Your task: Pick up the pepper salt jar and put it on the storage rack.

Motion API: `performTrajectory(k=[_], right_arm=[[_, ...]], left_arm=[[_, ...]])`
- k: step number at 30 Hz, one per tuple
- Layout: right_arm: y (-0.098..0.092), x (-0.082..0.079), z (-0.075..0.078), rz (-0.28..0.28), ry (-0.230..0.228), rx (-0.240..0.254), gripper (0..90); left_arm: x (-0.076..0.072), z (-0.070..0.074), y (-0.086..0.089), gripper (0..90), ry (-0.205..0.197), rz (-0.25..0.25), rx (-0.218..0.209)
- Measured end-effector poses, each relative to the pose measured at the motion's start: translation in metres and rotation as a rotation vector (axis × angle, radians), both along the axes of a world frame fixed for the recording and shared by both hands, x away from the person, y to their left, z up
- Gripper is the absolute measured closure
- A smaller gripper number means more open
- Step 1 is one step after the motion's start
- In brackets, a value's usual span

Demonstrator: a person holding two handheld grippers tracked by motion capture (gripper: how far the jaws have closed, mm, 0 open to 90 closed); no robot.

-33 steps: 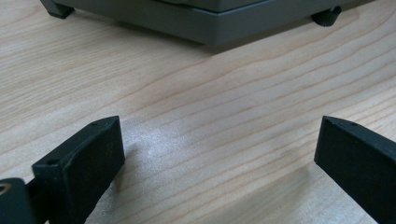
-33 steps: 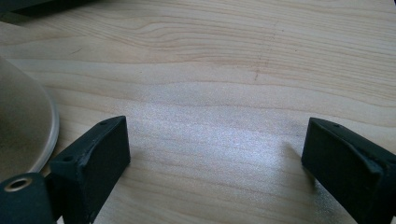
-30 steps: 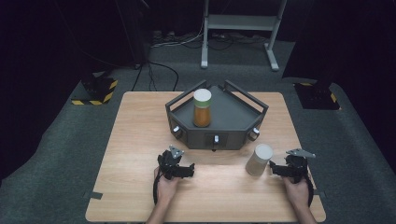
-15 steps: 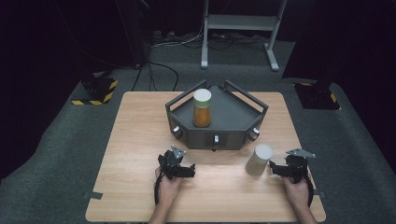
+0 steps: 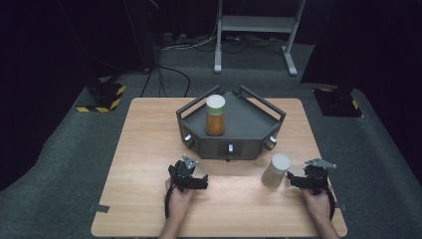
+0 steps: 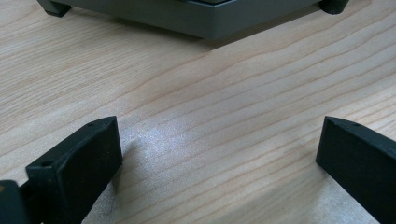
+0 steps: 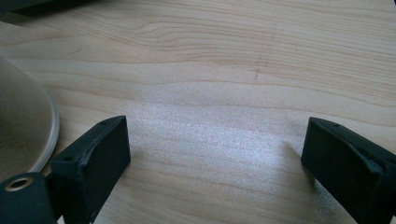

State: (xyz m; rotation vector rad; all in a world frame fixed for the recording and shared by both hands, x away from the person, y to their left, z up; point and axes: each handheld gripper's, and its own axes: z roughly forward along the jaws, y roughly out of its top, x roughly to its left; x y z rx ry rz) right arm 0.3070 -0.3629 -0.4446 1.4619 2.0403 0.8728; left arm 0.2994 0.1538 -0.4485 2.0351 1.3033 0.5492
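Observation:
A jar with amber contents and a pale lid (image 5: 215,115) stands upright in the dark grey tray (image 5: 249,122) at the middle of the wooden table. A second, beige jar with a pale lid (image 5: 276,170) stands on the table in front of the tray's right corner; its rounded side (image 7: 21,130) shows at the left in the right gripper view. My right gripper (image 5: 293,180) rests on the table just right of that jar, jaws wide apart over bare wood (image 7: 215,144). My left gripper (image 5: 201,181) lies open in front of the tray (image 6: 201,18), nothing between its jaws (image 6: 219,154).
The tray has raised rails and knobs (image 5: 230,148) on its front faces. The table's front edge (image 5: 219,234) runs close behind both hands. Dark carpet surrounds the table, with a metal stand (image 5: 254,30) and cables behind it, and hazard-striped bases (image 5: 102,97) at the sides.

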Motion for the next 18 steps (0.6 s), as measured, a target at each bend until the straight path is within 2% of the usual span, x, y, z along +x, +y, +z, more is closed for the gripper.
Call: performTrajectory(k=[9,13,18], right_arm=[[-0.0009,0.0006,0.0003,0.011,0.004,0.0,5.8],[-0.0018,-0.0003,0.0003,0.006,0.006,0.009,4.8],[-0.0069,-0.0042,0.0009,0.027,0.012,0.023,4.1]], left_arm=[[-0.0003,-0.0002,-0.0002,0.4,-0.001,0.001,-0.001],[-0.0002,-0.0002,-0.0002,0.4,-0.001,0.001,-0.001],[-0.0002,-0.0002,-0.0002,0.4,-0.001,0.001,-0.001]])
